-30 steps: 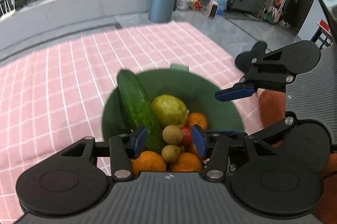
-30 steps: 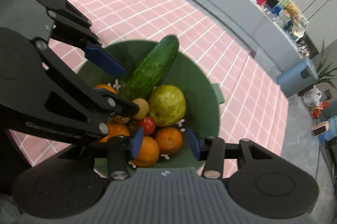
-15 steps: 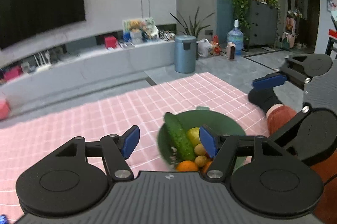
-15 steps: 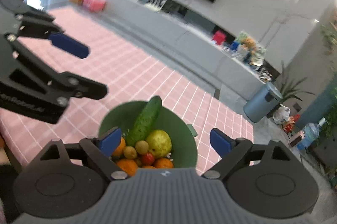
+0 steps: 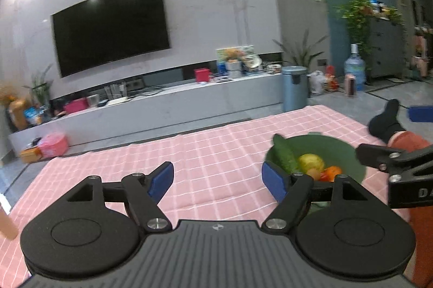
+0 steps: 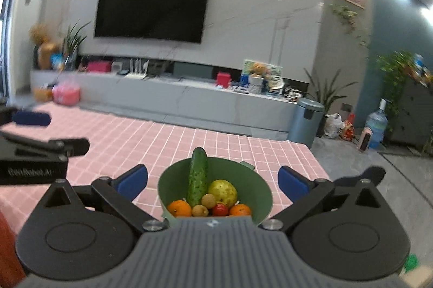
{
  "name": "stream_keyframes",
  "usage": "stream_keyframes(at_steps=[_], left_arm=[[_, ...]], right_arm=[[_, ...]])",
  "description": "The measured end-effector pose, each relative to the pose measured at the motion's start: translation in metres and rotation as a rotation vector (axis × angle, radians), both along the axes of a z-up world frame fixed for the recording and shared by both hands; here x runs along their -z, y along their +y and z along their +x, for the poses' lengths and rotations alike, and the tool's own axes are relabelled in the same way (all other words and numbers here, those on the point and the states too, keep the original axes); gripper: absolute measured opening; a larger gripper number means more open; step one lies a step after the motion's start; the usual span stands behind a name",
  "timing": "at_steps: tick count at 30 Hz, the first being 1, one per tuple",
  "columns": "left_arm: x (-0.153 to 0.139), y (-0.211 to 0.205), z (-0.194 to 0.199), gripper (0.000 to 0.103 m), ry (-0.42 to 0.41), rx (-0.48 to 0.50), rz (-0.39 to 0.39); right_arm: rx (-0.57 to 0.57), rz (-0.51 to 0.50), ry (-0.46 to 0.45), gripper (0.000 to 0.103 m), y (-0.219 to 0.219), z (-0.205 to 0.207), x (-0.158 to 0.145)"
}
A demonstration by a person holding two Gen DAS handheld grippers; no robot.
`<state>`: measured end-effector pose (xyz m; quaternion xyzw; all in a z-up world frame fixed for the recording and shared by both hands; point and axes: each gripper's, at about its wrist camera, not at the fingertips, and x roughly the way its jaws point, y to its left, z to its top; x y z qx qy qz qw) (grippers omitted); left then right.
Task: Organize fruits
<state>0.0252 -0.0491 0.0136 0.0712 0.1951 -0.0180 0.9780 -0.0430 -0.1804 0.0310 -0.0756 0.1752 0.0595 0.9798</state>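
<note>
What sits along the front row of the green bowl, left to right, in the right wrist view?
Orange → small brown fruit → red tomato → second orange, all inside the green bowl.

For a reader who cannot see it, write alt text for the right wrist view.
A green bowl of fruit sits on a pink checked cloth, framed between the jaws of the right gripper, which are opening with nothing held. A cucumber stands among oranges and a pear; a TV wall lies behind.
</note>
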Motion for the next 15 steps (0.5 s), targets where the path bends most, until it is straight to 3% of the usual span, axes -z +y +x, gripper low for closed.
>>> stream_keyframes(at_steps=[5, 15], left_arm=[[0.02, 0.009, 0.009, 0.088, 0.074, -0.095, -0.043], [0.054, 0.017, 0.026, 0.088, 0.249, -0.122, -0.077]], right_arm=[[0.035, 0.042, 0.018, 0.098, 0.008, -0.003, 0.025], [0.023, 0.014, 0.102, 0.098, 0.013, 0.018, 0.069]])
